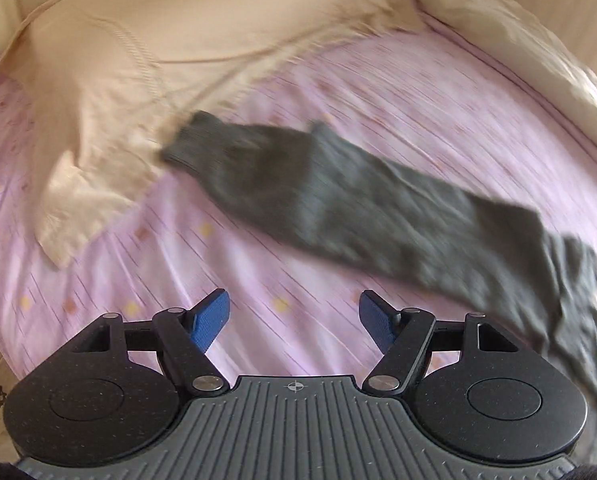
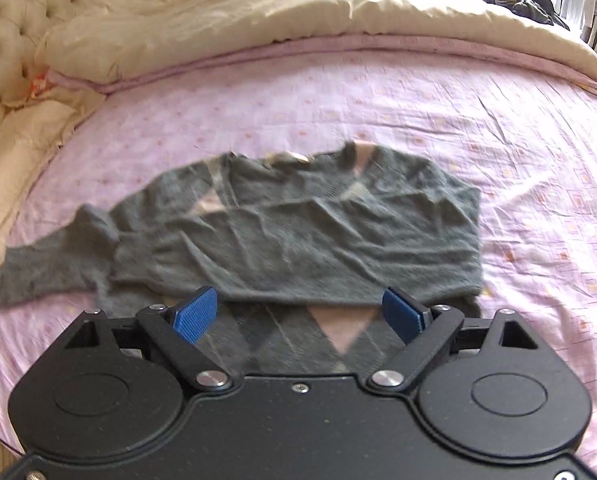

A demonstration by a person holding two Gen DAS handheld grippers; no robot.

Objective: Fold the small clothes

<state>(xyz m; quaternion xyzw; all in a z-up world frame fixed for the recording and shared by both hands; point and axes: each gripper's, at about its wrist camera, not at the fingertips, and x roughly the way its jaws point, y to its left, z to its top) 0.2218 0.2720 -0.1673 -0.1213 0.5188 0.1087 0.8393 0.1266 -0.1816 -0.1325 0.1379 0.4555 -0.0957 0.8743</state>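
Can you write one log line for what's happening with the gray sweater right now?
gray sweater: partly folded on pink sheet | one sleeve out sideways | left hand-held gripper: open, empty | right hand-held gripper: open, empty, over sweater

Grey knit sweater [image 2: 298, 236] with pink and pale-grey argyle diamonds, lying flat on a pink patterned sheet [image 2: 498, 140]. In the right wrist view the garment is folded across its body: the upper layer shows the plain grey back, rumpled, with diamonds visible near the neckline [image 2: 286, 158] at the far edge; below the fold line the argyle front, with one large pink diamond [image 2: 344, 326], lies nearest the camera. One sleeve [image 2: 54, 264] extends sideways to the left, flat on the sheet. In the left wrist view that sleeve [image 1: 338, 200] runs diagonally, its ribbed cuff [image 1: 190, 140] just beside a cream pillow [image 1: 138, 60]. Motion blur softens the detail.
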